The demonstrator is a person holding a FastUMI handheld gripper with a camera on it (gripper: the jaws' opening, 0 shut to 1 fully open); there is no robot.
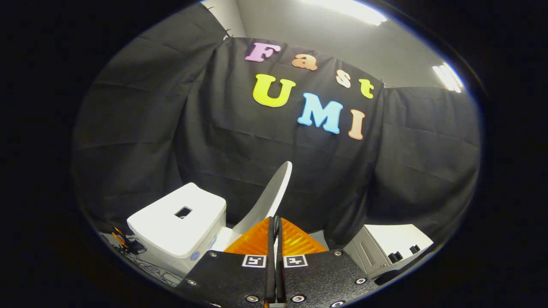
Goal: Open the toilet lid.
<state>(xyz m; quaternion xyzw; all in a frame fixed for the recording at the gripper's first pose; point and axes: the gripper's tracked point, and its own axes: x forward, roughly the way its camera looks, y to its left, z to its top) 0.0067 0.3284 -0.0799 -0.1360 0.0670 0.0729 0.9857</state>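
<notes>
I see the toilet lid [270, 197] raised, tilted, just ahead of my fingertips | gripper [275, 223] fingers pressed together, gripping nothing | tank [180, 224] left of lid

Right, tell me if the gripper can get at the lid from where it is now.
Probably yes. The lid stands raised, just ahead of the gripper, whose fingers are closed together near its edge. Nothing sits between them. The tank lies off to one side, out of the way.
</notes>
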